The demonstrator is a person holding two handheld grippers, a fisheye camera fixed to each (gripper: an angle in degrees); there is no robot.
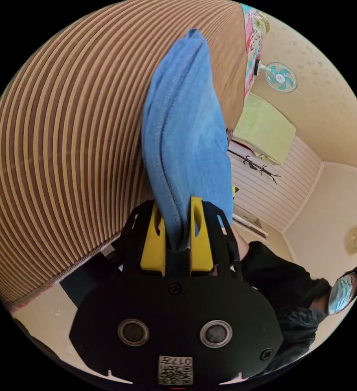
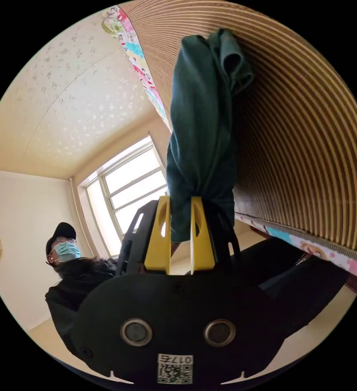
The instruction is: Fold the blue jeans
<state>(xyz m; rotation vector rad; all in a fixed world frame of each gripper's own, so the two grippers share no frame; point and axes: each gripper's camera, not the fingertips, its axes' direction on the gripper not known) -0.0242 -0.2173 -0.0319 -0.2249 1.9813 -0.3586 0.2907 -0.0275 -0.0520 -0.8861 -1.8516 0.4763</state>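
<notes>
The blue jeans [image 1: 184, 134] run from between my left gripper's [image 1: 177, 211] yellow jaws toward the striped mat [image 1: 64, 142], a stitched seam along one side. The left gripper is shut on that denim. In the right gripper view the same cloth looks dark teal in shadow; the jeans [image 2: 202, 130] lead from my right gripper [image 2: 180, 211] to a bunched end against the striped mat [image 2: 308, 142]. The right gripper's yellow jaws are shut on the cloth, with a small flap poking out behind them.
A person in dark clothes [image 1: 292, 293] stands close behind both grippers. A wall fan [image 1: 282, 77], a lime-green cloth [image 1: 263, 130] and a patterned bed edge [image 2: 304, 244] border the mat. A bright window [image 2: 133, 183] is behind the right gripper.
</notes>
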